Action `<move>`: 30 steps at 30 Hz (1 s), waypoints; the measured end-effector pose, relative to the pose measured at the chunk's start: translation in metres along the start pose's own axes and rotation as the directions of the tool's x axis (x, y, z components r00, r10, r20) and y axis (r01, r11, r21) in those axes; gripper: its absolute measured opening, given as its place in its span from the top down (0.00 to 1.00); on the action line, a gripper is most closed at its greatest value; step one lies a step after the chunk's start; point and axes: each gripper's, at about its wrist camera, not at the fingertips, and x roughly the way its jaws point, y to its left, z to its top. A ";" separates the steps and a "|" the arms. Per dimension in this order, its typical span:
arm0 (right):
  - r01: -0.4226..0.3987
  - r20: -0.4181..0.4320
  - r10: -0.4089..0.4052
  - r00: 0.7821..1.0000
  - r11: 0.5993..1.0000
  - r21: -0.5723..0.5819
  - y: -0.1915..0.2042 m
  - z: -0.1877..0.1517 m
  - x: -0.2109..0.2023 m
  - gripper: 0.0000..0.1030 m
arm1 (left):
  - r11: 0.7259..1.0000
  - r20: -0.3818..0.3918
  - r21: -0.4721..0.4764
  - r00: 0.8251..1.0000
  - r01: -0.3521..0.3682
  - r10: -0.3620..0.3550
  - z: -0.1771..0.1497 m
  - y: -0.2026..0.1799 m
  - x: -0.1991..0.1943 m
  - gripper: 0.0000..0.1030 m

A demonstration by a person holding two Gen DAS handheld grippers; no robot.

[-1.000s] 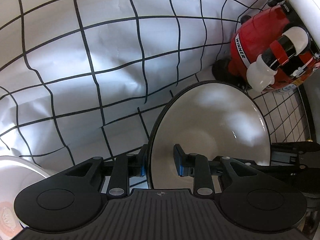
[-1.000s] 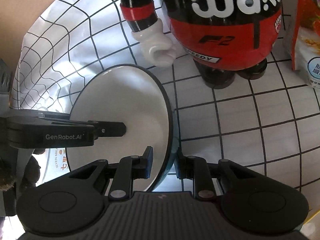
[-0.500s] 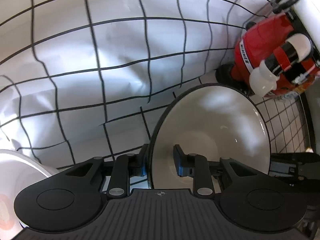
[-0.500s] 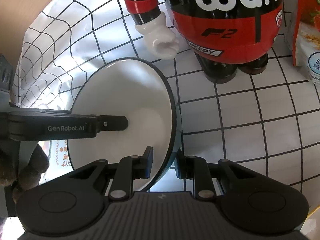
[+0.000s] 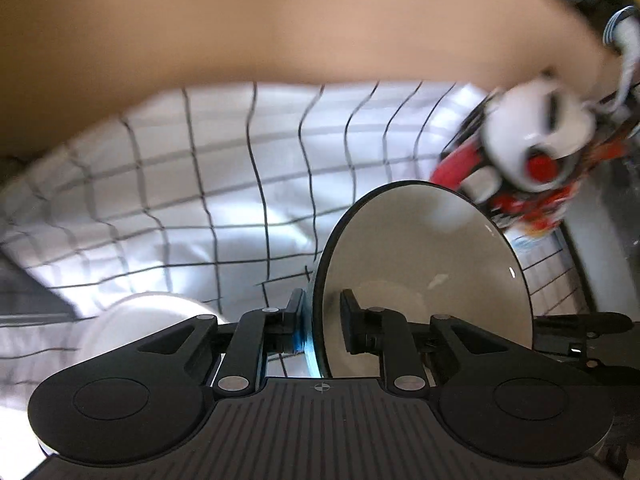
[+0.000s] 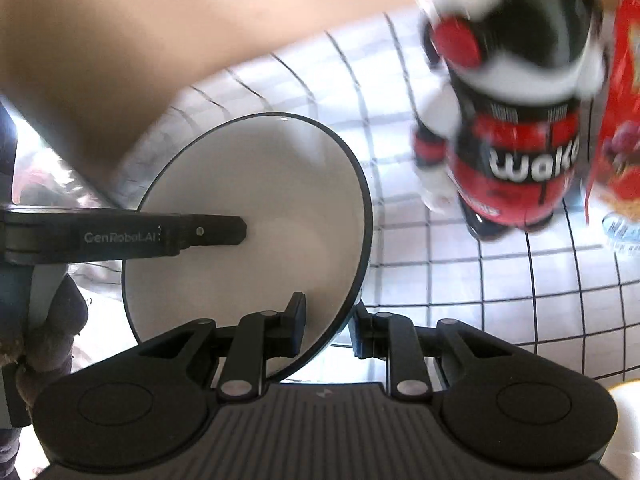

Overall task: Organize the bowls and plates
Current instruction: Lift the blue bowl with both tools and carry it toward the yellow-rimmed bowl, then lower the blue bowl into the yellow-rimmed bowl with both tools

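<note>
A white bowl (image 5: 432, 264) with a thin dark rim hangs tilted above the grid-patterned cloth (image 5: 240, 200), held from two sides. My left gripper (image 5: 322, 316) has the bowl's wall between its jaws, which are closing; one finger is outside, the other inside. In the right wrist view the same bowl (image 6: 272, 184) is clamped at its near rim by my right gripper (image 6: 328, 324), which is shut on it. The left gripper's inner finger (image 6: 208, 232) reaches across the bowl's inside from the left.
A red, black and white toy figure (image 6: 516, 152) stands on the cloth to the right, also blurred in the left wrist view (image 5: 532, 160). A red snack bag (image 6: 624, 120) is beside it. Another white dish (image 5: 136, 320) lies at lower left. A tan surface (image 5: 280, 20) fills the top.
Both grippers have risen with the bowl, so the cloth and toy look farther off and blurred. The left gripper's fingers have drawn closer together on the bowl's wall.
</note>
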 end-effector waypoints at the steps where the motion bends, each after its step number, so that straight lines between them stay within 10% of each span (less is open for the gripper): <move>1: -0.013 0.013 0.013 1.000 1.000 -0.013 0.005 -0.002 -0.011 0.78 | 1.000 0.017 0.001 1.000 -0.001 0.001 -0.002 -0.002 -0.013 0.80; 14: -0.005 0.065 0.015 0.998 0.989 -0.151 -0.001 -0.067 -0.129 0.78 | 0.994 0.036 0.077 0.996 0.082 -0.085 -0.079 -0.090 -0.095 0.80; 30: 0.237 0.030 -0.237 0.971 0.971 -0.002 -0.146 -0.131 -0.145 0.78 | 0.965 -0.123 -0.009 0.958 0.262 -0.261 -0.115 -0.204 0.036 0.80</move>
